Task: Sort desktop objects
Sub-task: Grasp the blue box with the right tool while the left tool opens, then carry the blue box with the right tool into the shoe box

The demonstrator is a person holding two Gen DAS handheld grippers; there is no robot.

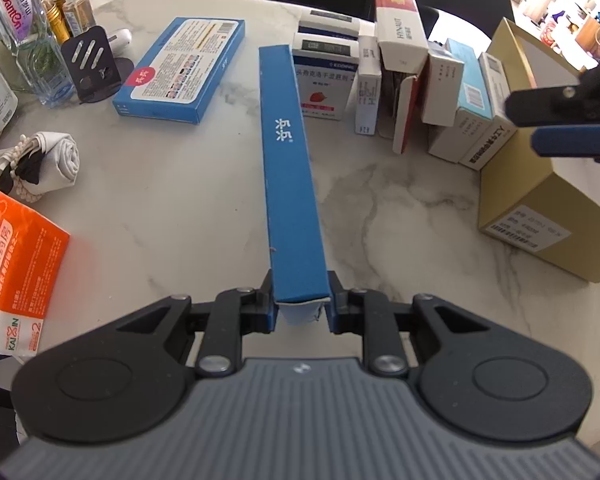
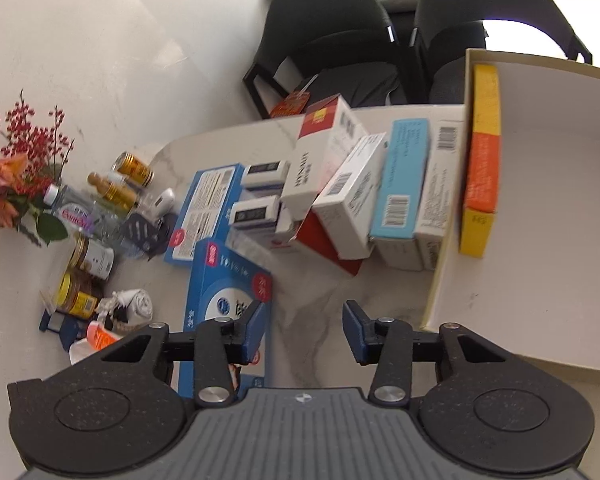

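My left gripper (image 1: 302,306) is shut on the near end of a flat blue box (image 1: 288,168), held on edge above the marble table (image 1: 180,208) and pointing at a cluster of medicine boxes (image 1: 404,80). The same blue box shows face-up in the right wrist view (image 2: 228,300), below the left finger. My right gripper (image 2: 306,328) is open and empty, hovering beside a tan carton (image 2: 540,240) that holds an orange-yellow box (image 2: 482,160). The right gripper also shows at the right edge of the left wrist view (image 1: 556,124), above the carton (image 1: 532,200).
A second flat blue box (image 1: 180,72) lies at the back. Bottles and jars (image 1: 24,40), a black stand (image 1: 92,64), a rolled cloth (image 1: 56,160) and an orange packet (image 1: 16,272) sit at the left. Flowers (image 2: 16,184) and black chairs (image 2: 340,40) lie beyond.
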